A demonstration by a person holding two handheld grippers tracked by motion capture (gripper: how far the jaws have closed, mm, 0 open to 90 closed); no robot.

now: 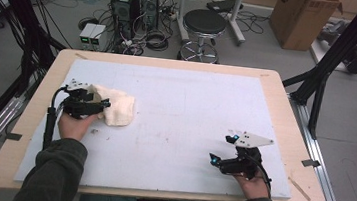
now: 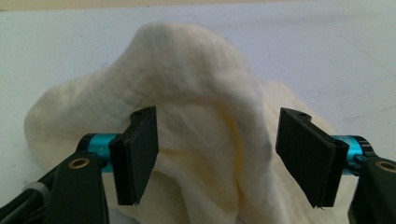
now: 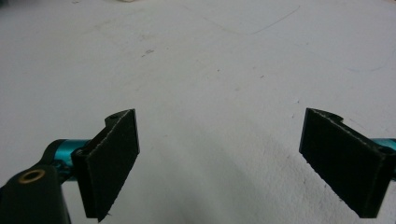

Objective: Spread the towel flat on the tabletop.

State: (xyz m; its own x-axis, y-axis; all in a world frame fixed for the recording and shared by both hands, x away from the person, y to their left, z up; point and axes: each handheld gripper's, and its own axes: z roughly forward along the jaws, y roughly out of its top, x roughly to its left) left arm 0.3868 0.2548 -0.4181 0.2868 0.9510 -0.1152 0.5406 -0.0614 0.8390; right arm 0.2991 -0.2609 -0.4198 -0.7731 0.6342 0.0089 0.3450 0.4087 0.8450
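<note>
The left gripper (image 1: pixel 101 104) has its jaws wide apart, one on each side of a bump in the cream cloth (image 1: pixel 115 106). The pads do not press it yet. The cloth lies crumpled near the left edge of the white board (image 1: pixel 190 117). The right gripper (image 1: pixel 220 150) waits near the front right corner, jaws apart with nothing between them. This looks like the grabbing step. Next, the left jaws should squeeze shut on that bump.

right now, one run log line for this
left gripper: open, straddling cream cloth | right gripper: open, over bare mat
</note>
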